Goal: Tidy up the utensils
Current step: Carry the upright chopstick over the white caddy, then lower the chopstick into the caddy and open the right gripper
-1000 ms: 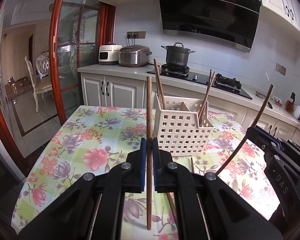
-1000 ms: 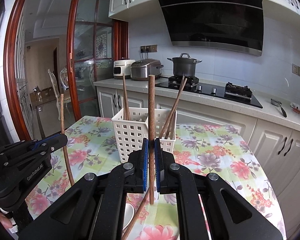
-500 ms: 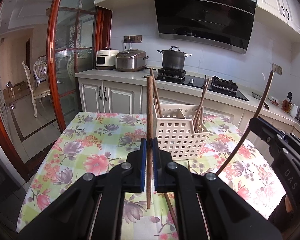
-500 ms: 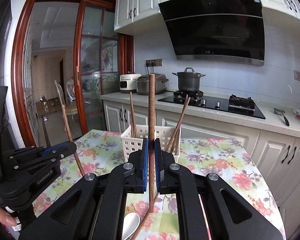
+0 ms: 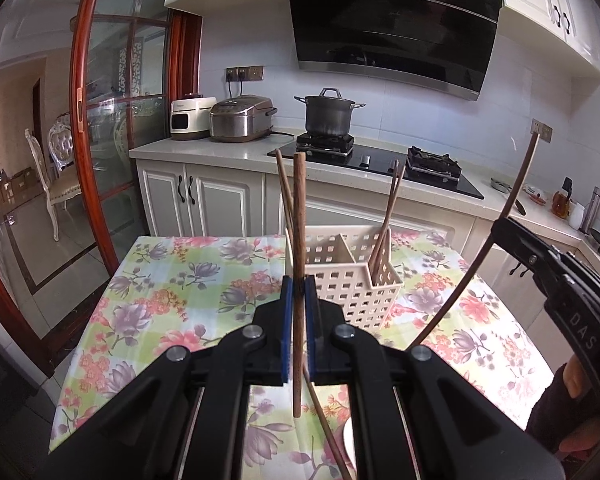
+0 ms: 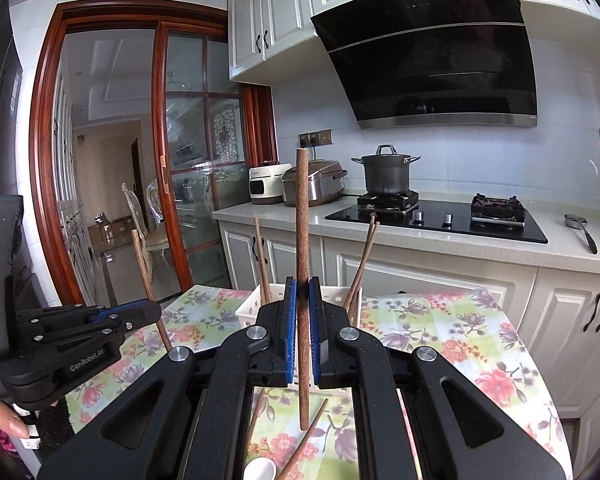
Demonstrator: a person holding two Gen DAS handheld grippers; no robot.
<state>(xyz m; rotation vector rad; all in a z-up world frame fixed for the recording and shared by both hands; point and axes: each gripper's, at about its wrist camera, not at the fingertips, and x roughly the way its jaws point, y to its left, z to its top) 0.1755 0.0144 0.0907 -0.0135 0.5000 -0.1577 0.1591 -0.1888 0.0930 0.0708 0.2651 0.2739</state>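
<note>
My left gripper (image 5: 299,286) is shut on a brown wooden chopstick (image 5: 298,216) held upright above the table. My right gripper (image 6: 302,286) is shut on another wooden chopstick (image 6: 302,216), also upright. Each gripper shows in the other's view: the right one (image 5: 512,228) at right, the left one (image 6: 140,312) at left. A cream slotted utensil basket (image 5: 352,276) stands on the table beyond both grippers, with one chopstick in its left part (image 5: 283,184) and two in its right part (image 5: 390,208). In the right wrist view the basket (image 6: 252,304) is mostly hidden behind my jaws.
The table has a floral cloth (image 5: 172,292). A loose chopstick (image 6: 300,452) and a white spoon (image 6: 260,470) lie on it under the right gripper. Behind are a kitchen counter (image 5: 220,156) with cookers, a pot and a hob.
Both grippers have risen and drawn back from the basket with their chopsticks still clamped; the basket looks smaller and lower in both views.
</note>
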